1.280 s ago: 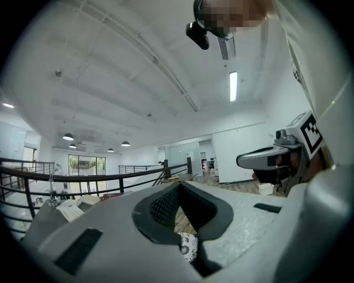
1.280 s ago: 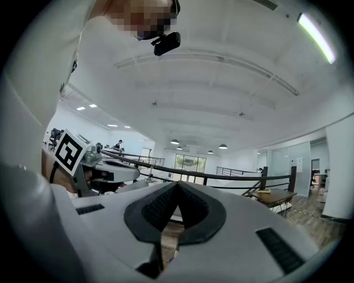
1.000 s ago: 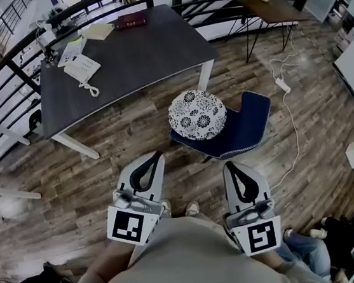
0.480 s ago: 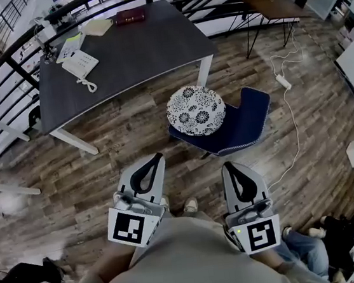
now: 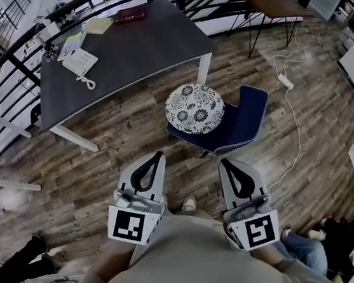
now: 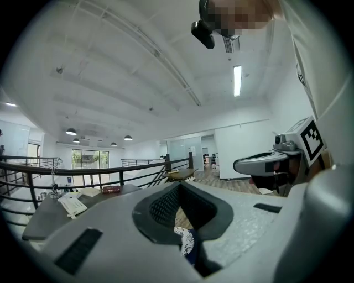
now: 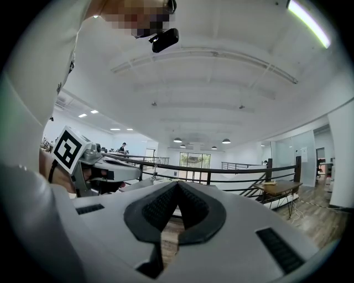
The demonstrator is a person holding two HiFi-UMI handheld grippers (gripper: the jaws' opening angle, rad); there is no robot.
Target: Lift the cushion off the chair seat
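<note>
A round white cushion with a dark flower print (image 5: 195,108) lies on the seat of a low blue chair (image 5: 239,127) beside the table. My left gripper (image 5: 157,155) and right gripper (image 5: 226,163) are held level side by side, short of the chair, both shut with nothing in them. In the left gripper view a sliver of the cushion (image 6: 185,241) and the blue chair shows through the gap behind the shut left gripper (image 6: 178,188). The right gripper (image 7: 177,185) shows only wooden floor through its gap.
A dark grey table (image 5: 121,55) with a white telephone (image 5: 80,63), papers and a red book (image 5: 131,14) stands beyond the chair. A black railing (image 5: 0,57) curves behind it. A white cable and power strip (image 5: 283,82) lie on the wooden floor right of the chair. A small wooden table (image 5: 272,2) stands far right.
Both grippers have drifted slightly forward toward the chair, and the view has shifted with them. Their jaws stay shut. The cushion has not moved.
</note>
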